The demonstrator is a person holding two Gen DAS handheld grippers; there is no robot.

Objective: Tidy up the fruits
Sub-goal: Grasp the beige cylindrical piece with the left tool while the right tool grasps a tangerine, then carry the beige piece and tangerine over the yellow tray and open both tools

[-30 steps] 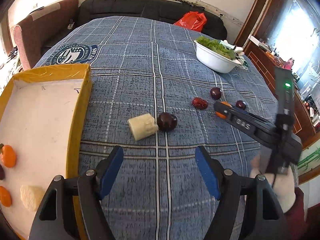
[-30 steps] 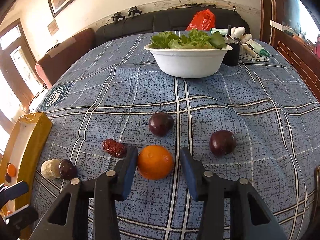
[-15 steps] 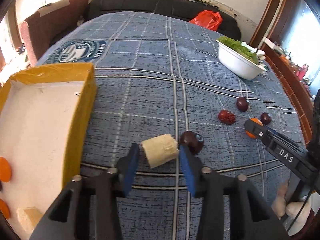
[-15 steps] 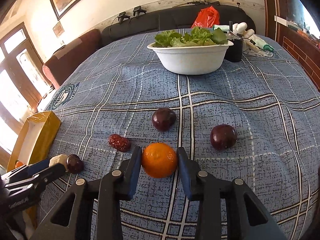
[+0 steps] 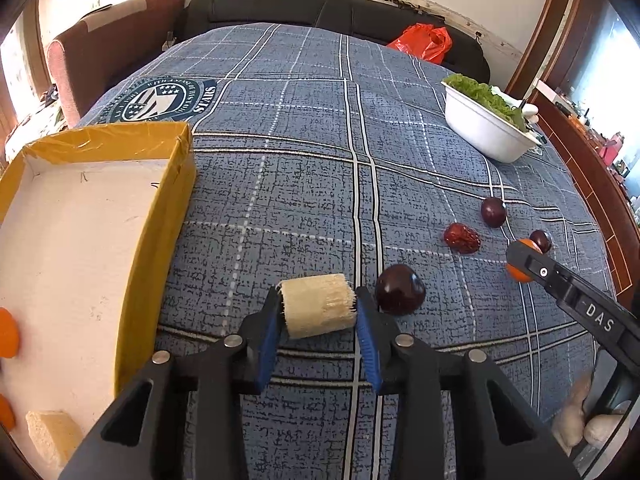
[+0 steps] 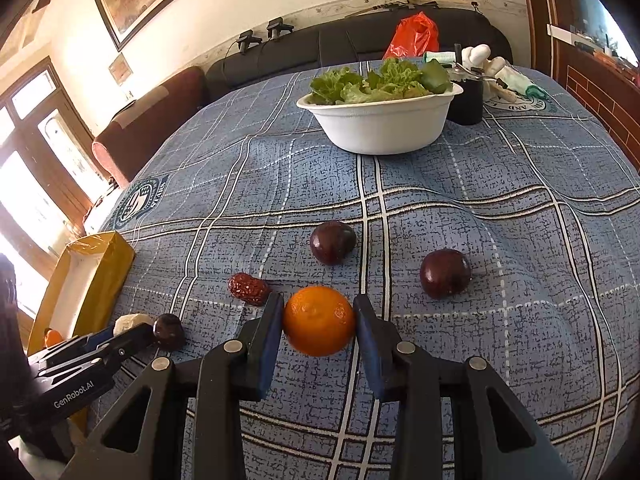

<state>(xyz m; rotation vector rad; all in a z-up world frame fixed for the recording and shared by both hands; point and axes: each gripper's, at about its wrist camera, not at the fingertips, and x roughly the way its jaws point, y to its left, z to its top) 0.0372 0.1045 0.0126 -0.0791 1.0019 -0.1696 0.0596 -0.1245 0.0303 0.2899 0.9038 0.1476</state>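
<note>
My left gripper [image 5: 319, 300] points down at the blue plaid cloth, and its jaws are closing with the blue pads pressing on a pale fibrous fruit chunk [image 5: 316, 306]. A dark plum [image 5: 400, 290] lies just right of it. In the right wrist view my right gripper [image 6: 319, 307] is shut on an orange [image 6: 319, 322] that rests on the cloth. A red date [image 6: 248, 289] and two more dark plums [image 6: 333, 242] [image 6: 445, 273] lie around it. At the left, a yellow box [image 5: 160, 208] holds orange fruits [image 5: 6, 338] and another pale chunk [image 5: 50, 430].
A white bowl of lettuce [image 6: 380, 128] stands at the far right of the table, with a black cup [image 6: 466, 100] and white items behind it. A red bag [image 5: 420, 42] lies on the dark sofa beyond the table. A hand shows at the lower right of the left wrist view.
My left gripper came forward and down over the pale chunk and its jaws closed from wide apart onto it. The right gripper stayed at the orange, its jaws narrowing slightly.
</note>
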